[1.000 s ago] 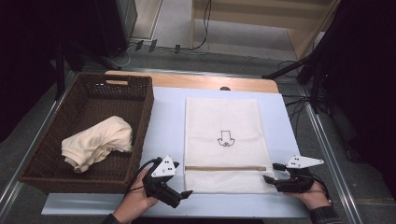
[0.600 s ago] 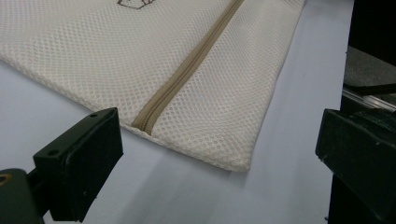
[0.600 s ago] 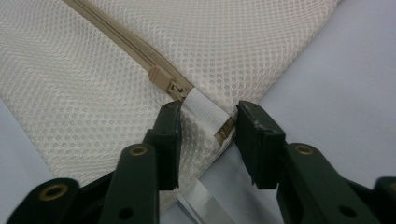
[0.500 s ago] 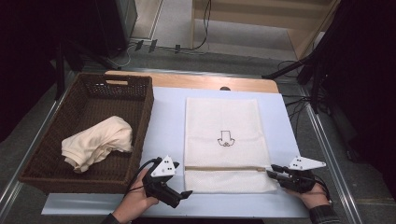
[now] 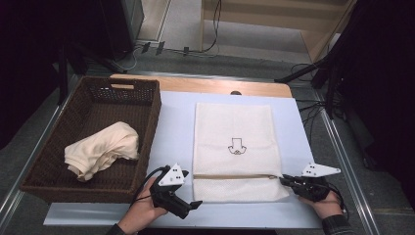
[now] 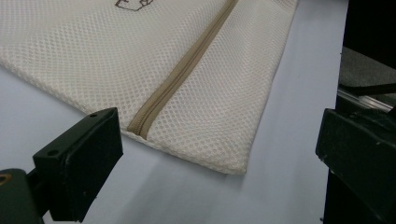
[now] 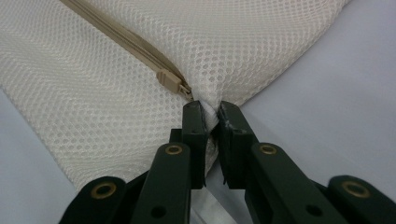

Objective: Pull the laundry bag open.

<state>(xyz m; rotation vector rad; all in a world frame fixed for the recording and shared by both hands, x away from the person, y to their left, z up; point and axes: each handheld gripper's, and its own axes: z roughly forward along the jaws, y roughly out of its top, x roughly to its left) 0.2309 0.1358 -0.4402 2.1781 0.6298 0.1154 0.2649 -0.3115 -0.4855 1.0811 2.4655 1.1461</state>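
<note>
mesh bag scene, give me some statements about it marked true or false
1. The right gripper pinches the edge of the mesh bag beside the zipper pull. True.
2. The left gripper is clamped on the bag. False: its fingers stand wide apart, clear of the bag.
3. The wicker basket holds a cream cloth. True.
4. The zipper is wide open. False: it looks closed.
5. The bag lies inside the basket. False: it lies flat on the table.
</note>
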